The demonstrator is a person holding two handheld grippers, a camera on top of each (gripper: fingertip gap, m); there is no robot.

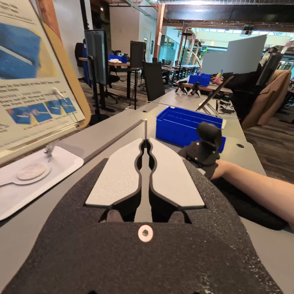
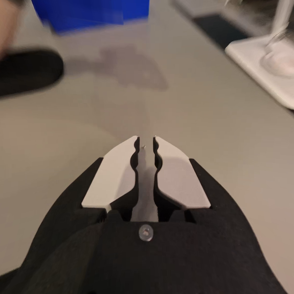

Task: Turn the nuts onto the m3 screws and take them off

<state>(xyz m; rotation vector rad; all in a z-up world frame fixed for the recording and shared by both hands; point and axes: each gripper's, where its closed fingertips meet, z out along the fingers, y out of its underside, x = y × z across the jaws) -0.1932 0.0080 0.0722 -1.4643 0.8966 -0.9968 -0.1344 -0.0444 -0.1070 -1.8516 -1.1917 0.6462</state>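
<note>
My left gripper (image 1: 145, 140) is shut on a thin silver metal pin (image 1: 145, 128), which sticks straight out past the fingertips above the grey table (image 1: 98, 143). My right gripper (image 2: 146, 138) is open, low over the table (image 2: 206, 127). A tiny shiny metal piece (image 2: 143, 147) lies between its pads, near the left one, and neither pad presses on it. In the left wrist view the right gripper's black body (image 1: 205, 148) shows, held by a hand, in front of a blue bin (image 1: 183, 125). The bin also shows blurred in the right wrist view (image 2: 89, 14).
A clear stand with an instruction sheet (image 1: 31, 71) rises at the left on a white base (image 1: 31, 175), which also shows in the right wrist view (image 2: 262, 68). A person's forearm (image 1: 254, 190) lies at the right. Two spare grippers (image 1: 187, 90) sit on the far table. Tip to tip, the grippers are about 20 cm apart.
</note>
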